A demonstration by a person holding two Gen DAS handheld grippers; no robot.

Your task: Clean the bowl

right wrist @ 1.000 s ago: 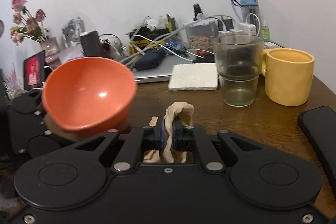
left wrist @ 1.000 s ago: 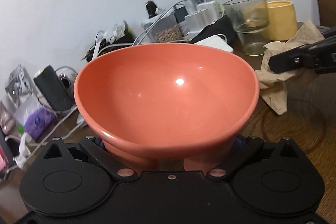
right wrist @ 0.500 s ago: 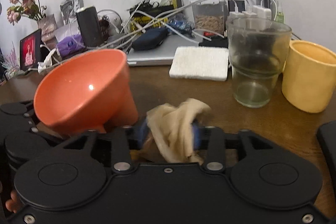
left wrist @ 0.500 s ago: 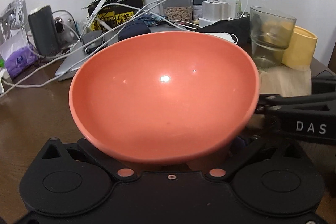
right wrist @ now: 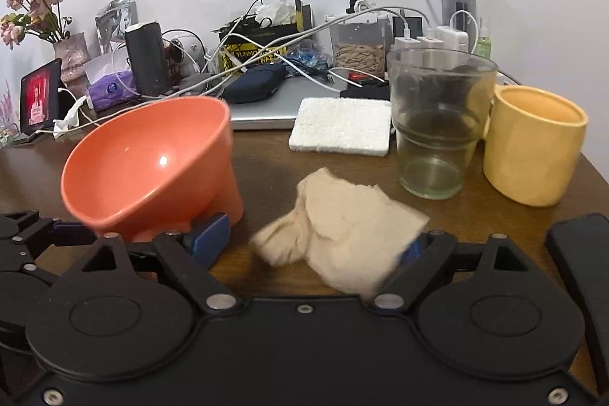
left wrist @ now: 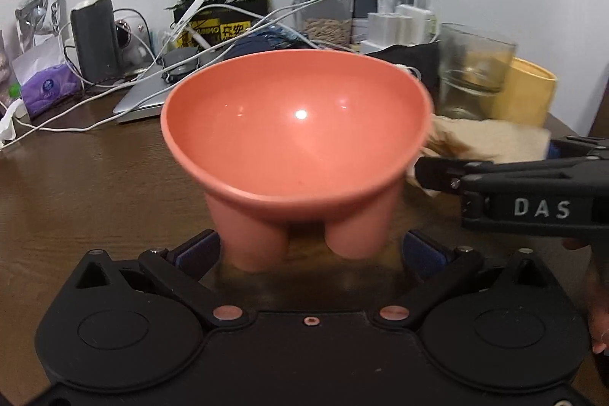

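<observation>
The orange footed bowl (left wrist: 297, 143) stands on the brown table (left wrist: 76, 200), its mouth tipped towards my left gripper (left wrist: 312, 250). That gripper is open: its blue pads flank the bowl's feet, with a gap showing on the right side. My right gripper (right wrist: 310, 244) is just right of the bowl, and its jaws have just been opening. A crumpled beige cloth (right wrist: 342, 227) lies loose between them and leans on the right pad without being pressed. In the left wrist view the cloth (left wrist: 491, 139) shows beyond the right gripper's black finger.
A clear glass (right wrist: 437, 128) and a yellow mug (right wrist: 533, 143) stand right of the cloth. A white sponge pad (right wrist: 340, 130) and a laptop (right wrist: 262, 109) lie behind it, with cables, boxes and bottles along the wall. A black object (right wrist: 578, 253) lies at the right edge.
The right jaws went from shut on the cloth to wide apart, and the cloth slumped. The left gripper rolled level and the bowl now stands on its feet, farther from that camera.
</observation>
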